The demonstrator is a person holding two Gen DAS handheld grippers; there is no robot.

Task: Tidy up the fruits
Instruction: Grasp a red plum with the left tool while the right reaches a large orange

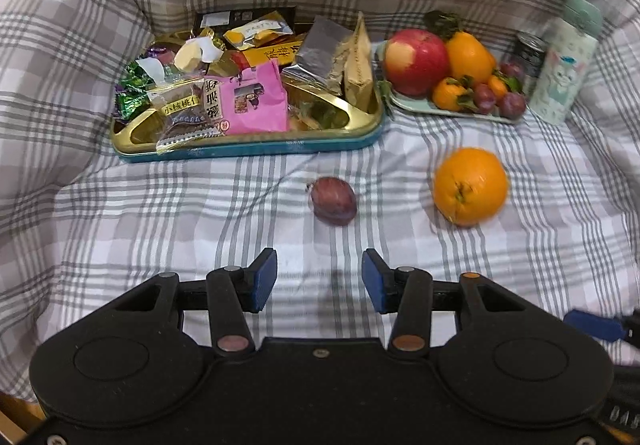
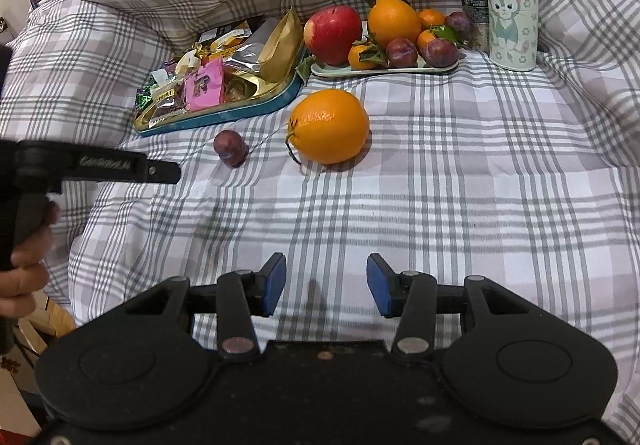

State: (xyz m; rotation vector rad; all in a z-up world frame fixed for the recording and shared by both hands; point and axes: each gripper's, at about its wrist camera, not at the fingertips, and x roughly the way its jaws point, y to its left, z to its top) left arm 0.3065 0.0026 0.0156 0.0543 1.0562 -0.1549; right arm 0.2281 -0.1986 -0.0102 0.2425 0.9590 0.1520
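A purple plum [image 1: 334, 205] and a large orange [image 1: 470, 185] lie loose on the checked cloth. My left gripper [image 1: 319, 282] is open and empty, just short of the plum. A pale green fruit tray [image 1: 420, 107] at the back right holds a red apple [image 1: 416, 61], an orange, small tangerines and plums. In the right wrist view the loose orange [image 2: 329, 126] and plum [image 2: 229, 147] lie ahead of my right gripper [image 2: 326, 285], which is open and empty. The fruit tray [image 2: 320, 69] stands beyond them.
A gold and teal tin [image 1: 256, 147] full of wrapped snacks stands at the back left. A cat-print bottle [image 2: 512, 5] and a dark can [image 2: 475, 7] stand right of the fruit tray. The cloth rises in folds behind. The left gripper's body [image 2: 100, 165] shows at the left.
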